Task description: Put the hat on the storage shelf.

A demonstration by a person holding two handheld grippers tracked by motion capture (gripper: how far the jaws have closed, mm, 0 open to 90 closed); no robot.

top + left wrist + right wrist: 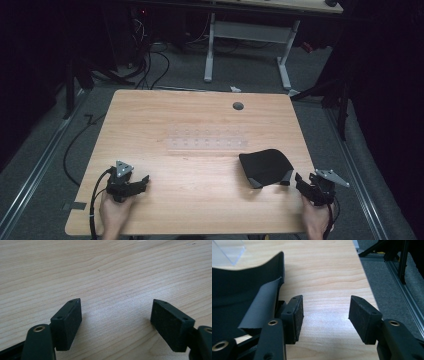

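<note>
Standing on grey carpet in a dark room, the wooden counter [200, 125] carries a black cloth [265, 167]; the left gripper [116, 315] and right gripper [325, 315] are both spread, holding nothing.

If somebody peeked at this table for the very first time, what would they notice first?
Probably the black cloth, folded over on the right side of the wooden table, with one flap curling up. Just right of it is the right gripper, jaws open with nothing between them, and the left gripper sits open near the front left edge. A see-through plastic rack lies in the middle, easy to miss.
</note>
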